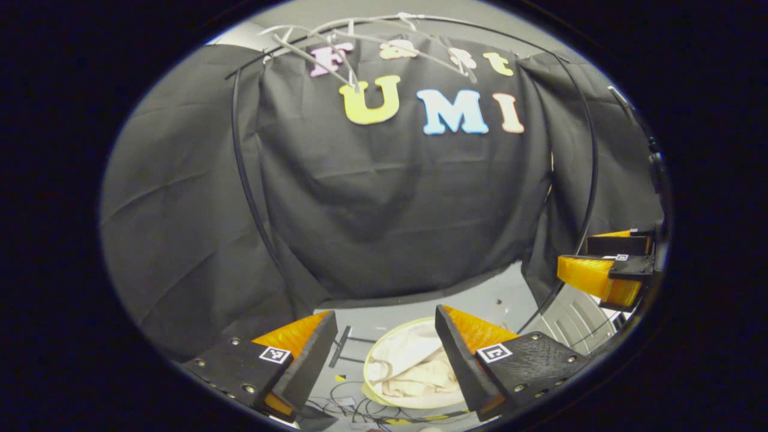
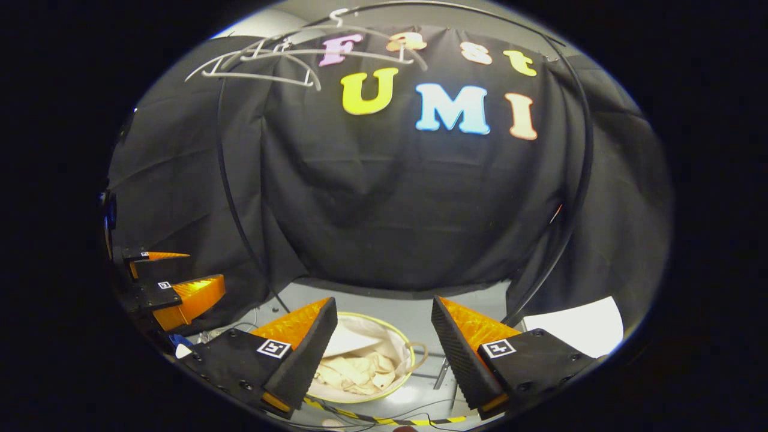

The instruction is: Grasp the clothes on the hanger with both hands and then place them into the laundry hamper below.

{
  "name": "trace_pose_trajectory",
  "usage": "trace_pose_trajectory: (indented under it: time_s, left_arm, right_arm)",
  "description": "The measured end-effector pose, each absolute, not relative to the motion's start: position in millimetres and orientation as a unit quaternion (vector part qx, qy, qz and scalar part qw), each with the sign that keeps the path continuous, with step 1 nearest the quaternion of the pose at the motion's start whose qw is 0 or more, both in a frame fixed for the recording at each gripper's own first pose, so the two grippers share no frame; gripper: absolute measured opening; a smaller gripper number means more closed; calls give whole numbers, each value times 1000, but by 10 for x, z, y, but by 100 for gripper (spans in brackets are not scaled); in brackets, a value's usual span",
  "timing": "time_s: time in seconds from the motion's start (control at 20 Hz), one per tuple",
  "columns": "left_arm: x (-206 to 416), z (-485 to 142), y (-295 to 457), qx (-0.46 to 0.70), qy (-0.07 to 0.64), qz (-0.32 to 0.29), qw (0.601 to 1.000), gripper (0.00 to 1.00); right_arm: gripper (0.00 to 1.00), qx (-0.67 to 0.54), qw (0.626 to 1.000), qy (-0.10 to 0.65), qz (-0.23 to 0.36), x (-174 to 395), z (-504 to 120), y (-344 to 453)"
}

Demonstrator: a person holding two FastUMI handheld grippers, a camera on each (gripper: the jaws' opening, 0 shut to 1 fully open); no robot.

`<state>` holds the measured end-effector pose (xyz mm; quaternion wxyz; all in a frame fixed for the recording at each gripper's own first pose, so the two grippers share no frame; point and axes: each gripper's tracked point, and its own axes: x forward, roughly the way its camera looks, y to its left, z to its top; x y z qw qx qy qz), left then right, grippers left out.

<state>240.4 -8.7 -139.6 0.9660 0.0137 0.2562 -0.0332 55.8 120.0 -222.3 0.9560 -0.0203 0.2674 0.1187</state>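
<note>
Both tongs, left (image 1: 384,354) and right (image 2: 384,345), hung released and empty above the laundry hamper (image 2: 403,336), cream clothes (image 2: 354,369) already inside, bare hangers (image 2: 264,63) overhead; looked like drop done, next just retract.

No readable words, brand names or numbers on anything here. The nearest thing to a sign: small square black-and-white coded markers (image 1: 275,354) sitting on the black finger mounts of each tool, and those are patterns, not letters. Another such marker (image 2: 164,285) shows on the other tool off to the side, too small to make out.
</note>
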Motion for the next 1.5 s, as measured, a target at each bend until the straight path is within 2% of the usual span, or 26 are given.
trace_pose_trajectory:
  time_s: [0.1,0.15,0.4,0.5,0.85,1.1,1.5]
  left_arm:
    - [2377,-1059,-73,15,229,-22,973,96]
    - [2338,-882,-98,13,217,-18,976,96]
    - [2173,-20,-173,-4,154,-15,988,96]
    - [2043,305,-211,2,127,-19,992,96]
    - [1675,1128,-137,3,66,-22,998,96]
    - [1334,1476,17,8,33,-11,999,96]
    - [1126,1746,86,14,2,1,1000,96]
  right_arm:
    - [100,-16,964,237,116,553,-1912,1067]
    - [96,-15,968,222,113,545,-1768,992]
    - [100,-5,983,153,98,422,-1091,659]
    - [96,-2,988,128,91,361,-848,553]
    - [96,0,996,68,56,-96,-185,162]
    - [97,0,999,41,33,-316,81,-52]
    - [99,-9,1000,23,6,-640,241,-346]
